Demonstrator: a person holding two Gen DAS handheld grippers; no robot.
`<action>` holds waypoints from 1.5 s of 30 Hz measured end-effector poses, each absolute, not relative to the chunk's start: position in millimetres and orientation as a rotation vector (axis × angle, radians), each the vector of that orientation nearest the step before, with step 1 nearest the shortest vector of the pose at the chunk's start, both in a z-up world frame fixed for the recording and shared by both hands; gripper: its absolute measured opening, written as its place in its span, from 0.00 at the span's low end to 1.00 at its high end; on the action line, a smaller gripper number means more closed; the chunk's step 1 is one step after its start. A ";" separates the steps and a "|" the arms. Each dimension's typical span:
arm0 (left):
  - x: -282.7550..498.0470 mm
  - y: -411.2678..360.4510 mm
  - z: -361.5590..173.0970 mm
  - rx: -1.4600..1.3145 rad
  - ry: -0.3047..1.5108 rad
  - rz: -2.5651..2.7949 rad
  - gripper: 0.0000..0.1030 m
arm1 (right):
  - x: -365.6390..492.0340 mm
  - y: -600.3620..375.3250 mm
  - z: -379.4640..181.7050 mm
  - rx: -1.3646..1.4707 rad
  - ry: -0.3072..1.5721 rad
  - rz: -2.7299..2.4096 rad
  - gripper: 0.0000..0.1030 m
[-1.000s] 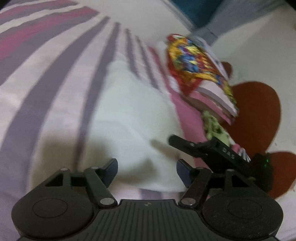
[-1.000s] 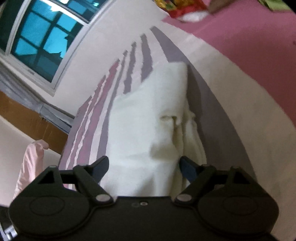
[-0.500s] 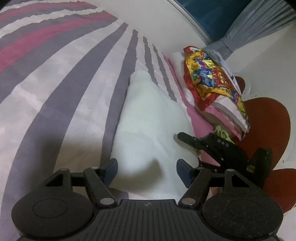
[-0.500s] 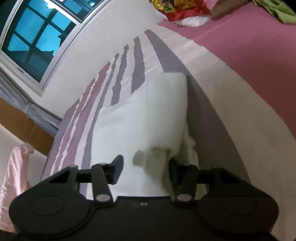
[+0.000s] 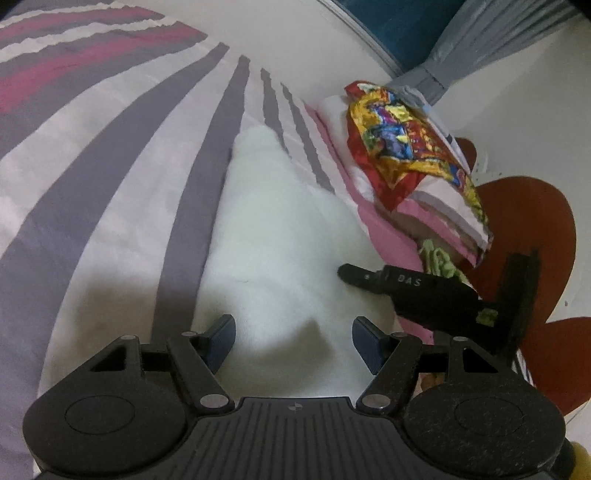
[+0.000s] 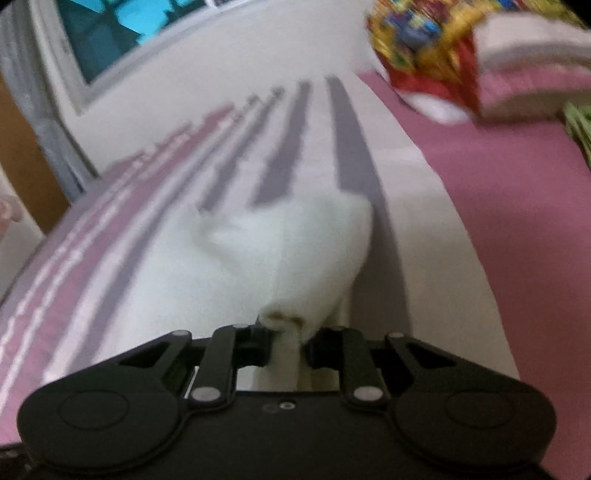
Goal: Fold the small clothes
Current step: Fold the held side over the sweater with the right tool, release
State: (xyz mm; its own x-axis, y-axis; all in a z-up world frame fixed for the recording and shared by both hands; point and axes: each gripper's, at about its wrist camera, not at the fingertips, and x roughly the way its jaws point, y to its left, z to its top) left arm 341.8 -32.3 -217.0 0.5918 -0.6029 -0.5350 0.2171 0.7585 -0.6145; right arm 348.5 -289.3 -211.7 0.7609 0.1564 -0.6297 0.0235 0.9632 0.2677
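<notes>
A small white garment lies on the striped bedsheet. My left gripper is open and hovers over the garment's near edge, holding nothing. My right gripper is shut on the near edge of the white garment, which bunches between the fingers. The right gripper also shows in the left wrist view, at the garment's right edge. The right wrist view is motion-blurred.
A stack of folded clothes with a red and yellow printed piece on top sits on the pink part of the bed. A green cloth lies beside it. A window and wall stand behind the bed.
My right gripper has closed on the garment's edge and its view has swung toward the clothes stack. My left gripper stays open and has pulled back slightly.
</notes>
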 end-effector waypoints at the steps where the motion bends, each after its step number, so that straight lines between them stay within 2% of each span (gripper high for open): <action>1: 341.3 -32.5 -216.6 -0.522 0.805 -0.503 0.67 | 345.0 -289.7 -213.5 0.273 0.704 0.062 0.18; 3: 339.8 -30.7 -213.3 -0.523 0.810 -0.502 0.67 | 337.7 -290.0 -212.0 0.291 0.704 0.051 0.18; 5: 338.2 -27.5 -210.0 -0.524 0.806 -0.499 0.67 | 324.6 -294.4 -205.2 0.359 0.695 0.040 0.32; 7: 337.2 -26.3 -209.5 -0.521 0.809 -0.502 0.67 | 313.5 -300.6 -204.2 0.450 0.717 0.078 0.38; 8: 336.3 -26.3 -210.1 -0.520 0.809 -0.500 0.67 | 303.1 -302.7 -203.5 0.468 0.716 0.080 0.39; 12: 331.3 -31.6 -212.9 -0.516 0.820 -0.496 0.67 | 269.4 -296.2 -207.3 0.437 0.763 0.085 0.39; 18: 330.6 -33.8 -220.1 -0.508 0.874 -0.484 0.67 | 244.6 -285.3 -224.0 0.355 0.824 0.040 0.23; 22: 329.3 -29.8 -203.6 -0.520 0.854 -0.487 0.67 | 242.8 -291.1 -222.3 0.370 0.850 0.013 0.27; 26: 346.1 -36.6 -184.6 -0.492 0.809 -0.519 0.67 | 235.7 -289.2 -188.6 0.331 0.711 0.032 0.31; 31: 392.9 -58.9 -172.7 -0.500 0.791 -0.533 0.67 | 280.6 -288.6 -167.8 0.300 0.647 0.045 0.33; 34: 435.7 -77.1 -181.6 -0.511 0.843 -0.516 0.67 | 311.1 -288.2 -163.0 0.286 0.620 0.036 0.34; 38: 475.2 -72.2 -198.7 -0.639 0.845 -0.403 0.67 | 352.4 -292.6 -173.1 0.294 0.618 -0.010 0.36; 42: 497.2 -76.3 -204.4 -0.629 0.822 -0.378 0.67 | 385.7 -292.1 -192.0 0.270 0.639 -0.033 0.36; 45: 502.5 -79.2 -214.7 -0.630 0.830 -0.391 0.67 | 405.9 -282.3 -217.3 0.150 0.732 -0.062 0.34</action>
State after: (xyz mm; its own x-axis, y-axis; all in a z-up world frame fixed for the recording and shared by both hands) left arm 502.5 -79.2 -214.7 0.6210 -0.5504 -0.5580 0.0794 0.7524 -0.6539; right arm 405.9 -282.3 -217.3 0.7428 -0.0039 -0.6695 0.1083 0.9875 0.1144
